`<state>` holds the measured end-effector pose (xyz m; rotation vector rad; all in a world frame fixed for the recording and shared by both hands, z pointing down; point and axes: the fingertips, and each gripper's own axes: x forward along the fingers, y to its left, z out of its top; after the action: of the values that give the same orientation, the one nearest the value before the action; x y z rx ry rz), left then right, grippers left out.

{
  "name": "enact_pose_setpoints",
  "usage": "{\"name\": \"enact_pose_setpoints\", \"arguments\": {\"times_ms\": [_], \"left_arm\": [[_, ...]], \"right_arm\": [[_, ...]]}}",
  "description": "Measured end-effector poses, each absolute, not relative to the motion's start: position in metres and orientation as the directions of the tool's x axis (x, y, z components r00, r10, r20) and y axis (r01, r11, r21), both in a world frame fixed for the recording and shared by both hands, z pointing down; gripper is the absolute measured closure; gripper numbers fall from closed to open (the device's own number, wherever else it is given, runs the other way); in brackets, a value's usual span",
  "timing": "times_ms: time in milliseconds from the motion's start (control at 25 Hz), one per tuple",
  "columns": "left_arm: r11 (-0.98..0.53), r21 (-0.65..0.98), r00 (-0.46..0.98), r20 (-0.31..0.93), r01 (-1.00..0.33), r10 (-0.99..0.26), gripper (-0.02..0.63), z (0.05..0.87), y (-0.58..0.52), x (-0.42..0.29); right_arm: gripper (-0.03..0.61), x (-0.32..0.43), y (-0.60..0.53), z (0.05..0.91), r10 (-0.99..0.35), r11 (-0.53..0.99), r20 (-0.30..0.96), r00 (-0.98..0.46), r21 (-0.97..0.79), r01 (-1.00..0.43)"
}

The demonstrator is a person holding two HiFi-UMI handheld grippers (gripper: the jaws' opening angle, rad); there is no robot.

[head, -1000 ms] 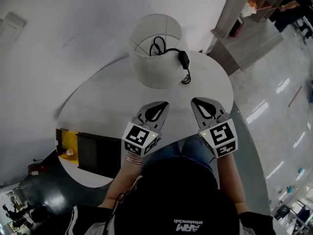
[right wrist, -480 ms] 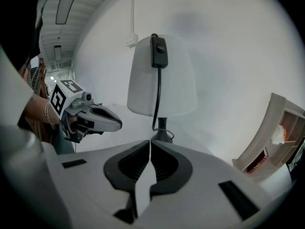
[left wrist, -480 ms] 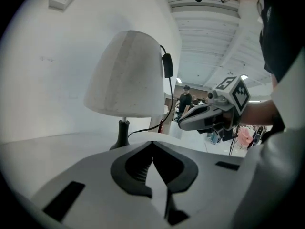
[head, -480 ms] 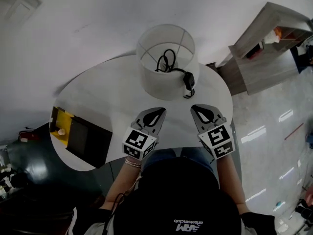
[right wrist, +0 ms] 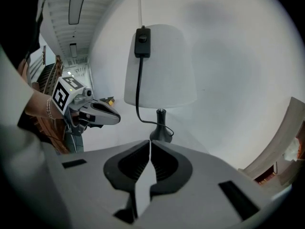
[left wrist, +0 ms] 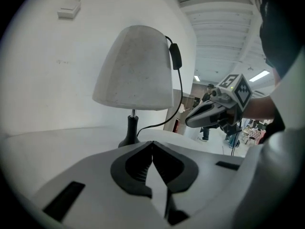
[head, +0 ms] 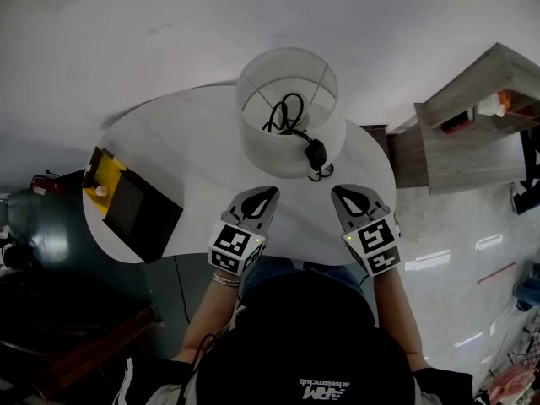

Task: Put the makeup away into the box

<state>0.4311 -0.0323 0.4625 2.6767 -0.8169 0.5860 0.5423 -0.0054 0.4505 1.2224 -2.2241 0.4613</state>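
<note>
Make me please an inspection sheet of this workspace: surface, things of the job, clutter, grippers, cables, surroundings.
Surface: white round table.
Job's things: black box with a yellow part at the table's left edge; a small pale item on the yellow part, too small to identify.
Clutter: table lamp with a white shade, at the table's far side.
Grippers: left gripper and right gripper both shut, empty, over the near edge.
Cables: black lamp cord bunched inside the shade's open top; its switch hangs over the rim.
Surroundings: white wall, wooden shelf unit, glossy floor.
</note>
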Motion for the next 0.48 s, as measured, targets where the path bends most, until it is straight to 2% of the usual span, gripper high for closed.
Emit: {"name": "enact_pose_setpoints", "arguments": {"times_ms": [480], "left_arm": [[-0.718,0.147,0.684,0.481,-0.68,-0.549,0.597,0.48,-0.02,0.445]], "right_arm": [[0.552,0.563,-0.008,0.477,-0.601,0.584,0.641,-0.477,-0.055,-0.81]]}}
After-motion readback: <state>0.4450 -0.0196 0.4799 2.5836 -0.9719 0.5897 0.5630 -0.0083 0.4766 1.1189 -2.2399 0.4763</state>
